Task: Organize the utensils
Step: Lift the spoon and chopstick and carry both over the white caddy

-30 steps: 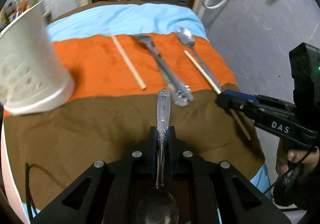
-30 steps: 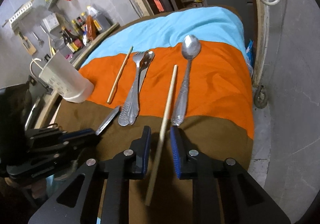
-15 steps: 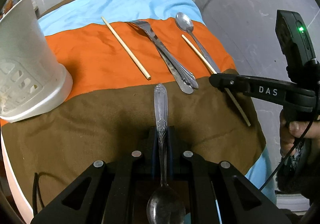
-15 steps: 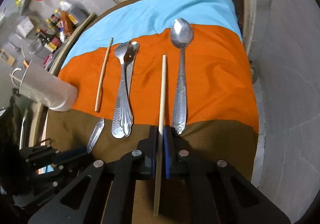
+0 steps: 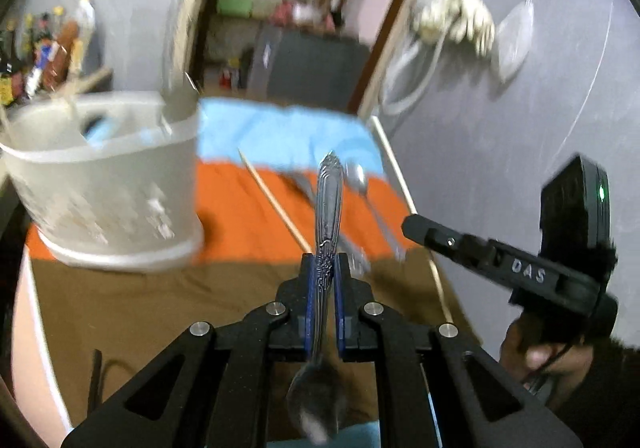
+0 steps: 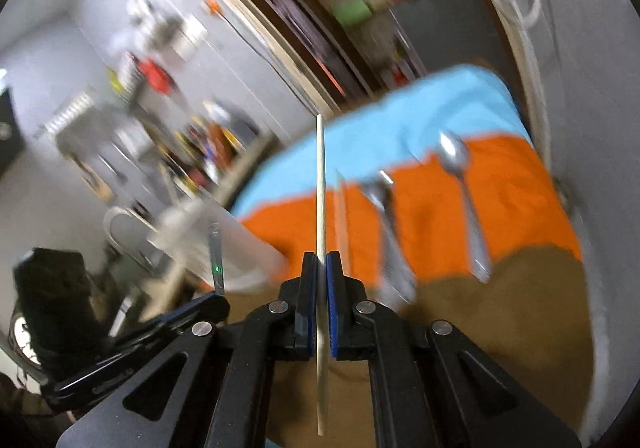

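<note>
The left hand-held gripper [image 5: 323, 264] is tilted down toward the desk [image 5: 160, 312], and its blue pads are clenched on the handle of a spoon [image 5: 328, 208]. The spoon is clear of the cloth, its patterned handle pointing forward and up past the fingertips, its bowl back near the camera (blurred there). The right hand-held gripper [image 6: 321, 262] also slopes downward and is clamped on a chopstick [image 6: 321, 184], which runs straight through the pads, one end far ahead over the blue band, the other back under the body. In the left view a hand [image 5: 540, 360] grips the right tool at the frame's right edge.

Still on the striped cloth [image 6: 500, 188] lie a second chopstick [image 5: 276, 204], a fork [image 6: 384, 216] with other cutlery (too blurred to separate), and a second spoon [image 6: 460, 184] furthest right, bowl on the orange band, handle reaching the brown. A white perforated holder [image 5: 108, 184] stands upright at the left of the desk, its base at the join of orange and brown.
</note>
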Demonstrator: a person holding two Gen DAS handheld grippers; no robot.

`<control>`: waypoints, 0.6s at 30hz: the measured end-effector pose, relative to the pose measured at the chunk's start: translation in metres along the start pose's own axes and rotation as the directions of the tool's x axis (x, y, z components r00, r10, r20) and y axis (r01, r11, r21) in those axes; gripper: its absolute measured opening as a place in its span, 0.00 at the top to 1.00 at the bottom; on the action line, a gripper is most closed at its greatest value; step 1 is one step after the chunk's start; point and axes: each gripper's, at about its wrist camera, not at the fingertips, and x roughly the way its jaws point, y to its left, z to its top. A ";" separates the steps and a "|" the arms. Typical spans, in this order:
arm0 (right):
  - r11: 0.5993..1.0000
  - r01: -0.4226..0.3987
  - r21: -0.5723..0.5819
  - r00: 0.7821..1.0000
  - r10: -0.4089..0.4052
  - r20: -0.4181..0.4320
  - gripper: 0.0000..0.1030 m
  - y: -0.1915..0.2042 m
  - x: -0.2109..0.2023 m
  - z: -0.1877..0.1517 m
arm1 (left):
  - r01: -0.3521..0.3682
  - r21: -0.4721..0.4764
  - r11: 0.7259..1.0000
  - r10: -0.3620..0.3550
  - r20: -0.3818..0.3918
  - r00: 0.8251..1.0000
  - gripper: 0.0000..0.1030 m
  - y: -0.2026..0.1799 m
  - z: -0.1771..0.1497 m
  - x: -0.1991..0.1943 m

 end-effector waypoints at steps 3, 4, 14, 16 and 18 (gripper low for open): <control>0.996 -0.051 -0.067 0.994 0.057 0.096 0.97 0.030 -0.001 0.013 | -0.016 -0.004 1.000 0.016 0.089 0.996 1.00 0.007 0.016 -0.020; 0.994 -0.066 -0.088 0.990 0.077 0.120 0.97 0.041 0.001 0.019 | -0.023 -0.006 1.000 0.023 0.110 0.994 1.00 0.010 0.021 -0.024; 0.981 -0.138 -0.137 0.973 0.161 0.168 0.97 0.086 0.034 0.039 | -0.036 -0.093 0.995 0.049 0.144 0.988 1.00 0.055 0.029 -0.043; 0.976 -0.160 -0.148 0.967 0.185 0.174 0.97 0.093 0.038 0.041 | -0.049 -0.093 0.994 0.063 0.157 0.986 1.00 0.058 0.033 -0.054; 0.968 -0.202 -0.150 0.956 0.229 0.185 0.97 0.098 0.041 0.043 | -0.059 -0.089 0.994 0.074 0.169 0.983 1.00 0.061 0.041 -0.067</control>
